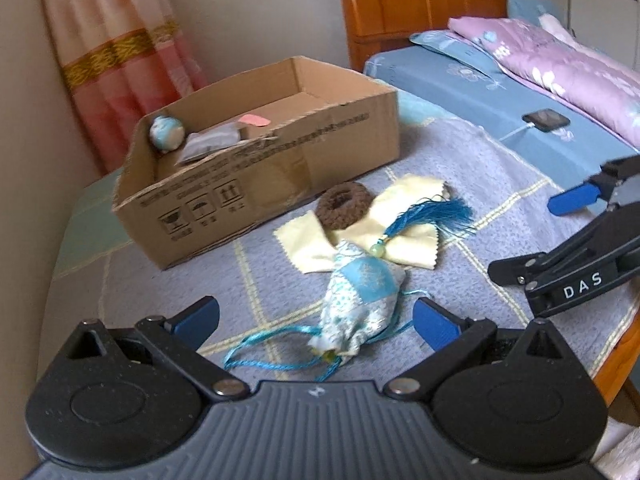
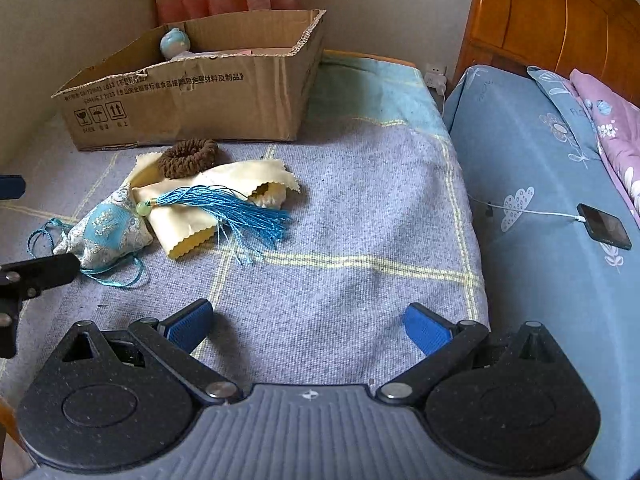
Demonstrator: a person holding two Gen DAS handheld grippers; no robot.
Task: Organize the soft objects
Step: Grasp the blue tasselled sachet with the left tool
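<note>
Your pouch (image 1: 362,294) lies on the blanket (image 1: 460,184) straight ahead at 12 o'clock from the left gripper (image 1: 316,314), its near end sitting between the two blue fingertips. It looks light, stuffed and squashy, so it should give under pressure and not slip; judge the fat middle as the place to pinch, since the thin cords (image 1: 264,354) and the tassel (image 1: 434,216) would likely slide out or drag. The tassel lies over the yellow cloth (image 1: 404,240), with the brown hair tie (image 1: 345,202) resting on the cloth at 11 o'clock, so lifting may tug the cloth. The box (image 1: 260,168) waits beyond, at 10 o'clock. Your left gripper is spread wide, touching nothing. Your right gripper (image 2: 308,326) is spread too, empty over bare blanket.
</note>
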